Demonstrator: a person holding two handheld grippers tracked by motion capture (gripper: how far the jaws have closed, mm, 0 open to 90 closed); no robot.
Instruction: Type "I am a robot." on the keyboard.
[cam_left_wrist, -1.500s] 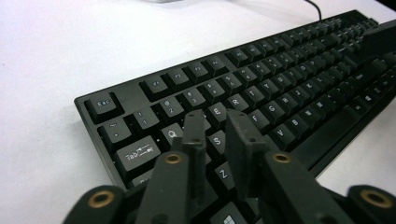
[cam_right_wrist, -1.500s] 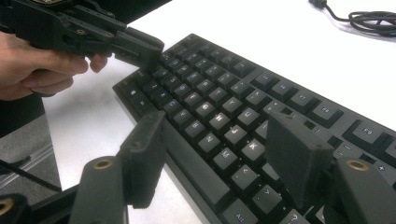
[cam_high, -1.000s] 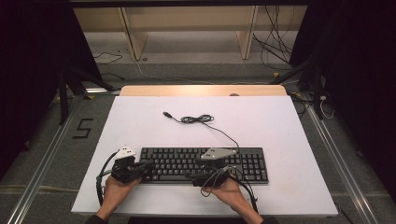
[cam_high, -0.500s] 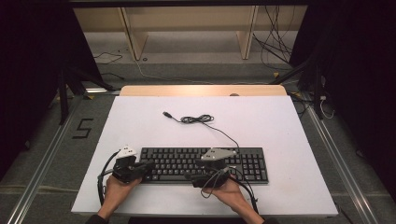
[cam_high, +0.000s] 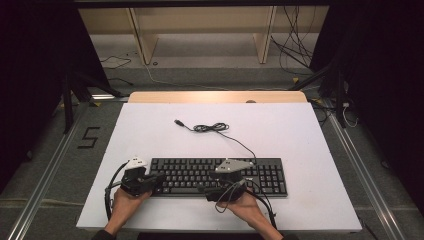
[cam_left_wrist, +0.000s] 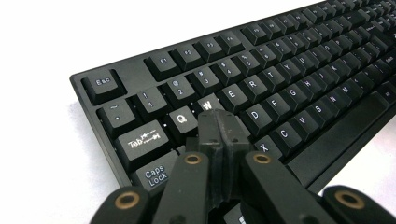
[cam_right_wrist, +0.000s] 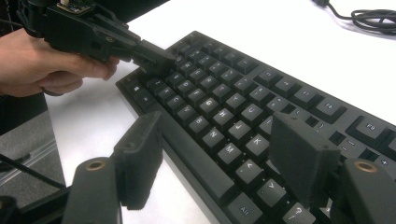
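High view: keyboard (cam_high: 220, 176) lies along the worktop's near edge. My left gripper (cam_left_wrist: 218, 125), jaws closed together on nothing, rests at the W key (cam_left_wrist: 208, 103); my right gripper (cam_right_wrist: 224, 154) hovers open above the lower rows. Press straight down with the tip, avoiding neighbouring keys.
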